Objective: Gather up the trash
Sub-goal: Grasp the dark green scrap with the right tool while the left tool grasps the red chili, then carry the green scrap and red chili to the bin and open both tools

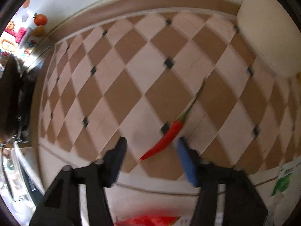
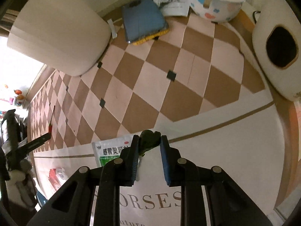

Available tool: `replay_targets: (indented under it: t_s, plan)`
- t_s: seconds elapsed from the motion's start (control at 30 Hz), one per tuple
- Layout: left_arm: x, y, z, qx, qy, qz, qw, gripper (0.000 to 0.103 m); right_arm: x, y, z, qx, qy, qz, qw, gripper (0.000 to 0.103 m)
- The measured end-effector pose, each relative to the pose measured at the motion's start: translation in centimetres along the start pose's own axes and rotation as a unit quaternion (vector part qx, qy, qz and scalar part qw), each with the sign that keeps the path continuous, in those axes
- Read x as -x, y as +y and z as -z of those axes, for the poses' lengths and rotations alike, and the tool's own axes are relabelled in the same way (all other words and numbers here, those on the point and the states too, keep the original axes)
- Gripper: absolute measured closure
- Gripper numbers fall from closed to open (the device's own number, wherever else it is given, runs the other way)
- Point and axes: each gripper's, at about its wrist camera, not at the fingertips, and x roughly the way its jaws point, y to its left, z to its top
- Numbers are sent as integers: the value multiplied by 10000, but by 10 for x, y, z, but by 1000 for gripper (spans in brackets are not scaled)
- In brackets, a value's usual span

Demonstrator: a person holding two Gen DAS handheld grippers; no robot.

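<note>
My left gripper (image 1: 150, 143) has its fingers spread wide over the checkered mat (image 1: 131, 86), and the red chili (image 1: 165, 137) lies between them, near the right finger. My right gripper (image 2: 150, 141) pinches a dark green scrap (image 2: 149, 139) above the medicine packet (image 2: 111, 152).

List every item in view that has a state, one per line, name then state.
Left gripper: open, jaws either side of the chilli.
Red chilli pepper with green stem: lying flat on the checkered mat, not gripped.
Right gripper: shut on a dark green crumpled scrap.
White-and-green medicine sachet: lying flat.
White bowl with coloured hearts: upright, wooden stick inside.
</note>
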Motion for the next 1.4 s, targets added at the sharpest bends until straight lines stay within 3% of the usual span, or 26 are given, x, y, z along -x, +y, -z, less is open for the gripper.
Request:
replay_targets:
  t_s: [0.03, 0.07, 0.23, 0.43, 0.6, 0.8, 1.13, 1.4]
  plan:
    - [-2, -1, -1, 5, 72, 169, 9998, 94, 2, 1, -1, 9, -17, -3, 10000, 80]
    - [-2, 0, -2, 82, 122, 398, 9991, 95, 4, 3, -3, 13, -24, -16, 10000, 80]
    - [12, 2, 9, 312, 26, 377, 9988, 96, 10, 16, -6, 99, -30, -100, 9999, 80]
    - [63, 26, 44, 1023, -450, 216, 9935, 96, 22, 56, -2, 547, -143, -269, 9980, 80]
    - [113, 62, 91, 1623, -902, 155, 9825, 96, 34, 107, 11, 1119, -251, -444, 9924, 80]
    - [154, 131, 162, 2339, -1314, 129, 9633, 96, 49, 178, 48, 1893, -208, -757, 9788, 80]
    - [190, 235, 314, 3327, -1663, -119, 9282, 96, 82, 307, 182, 3282, 46, -1307, 9355, 80]
    - [167, 318, 478, 4376, -1304, -375, 8889, 96, 74, 400, 338, 4361, 533, -1507, 8856, 80]
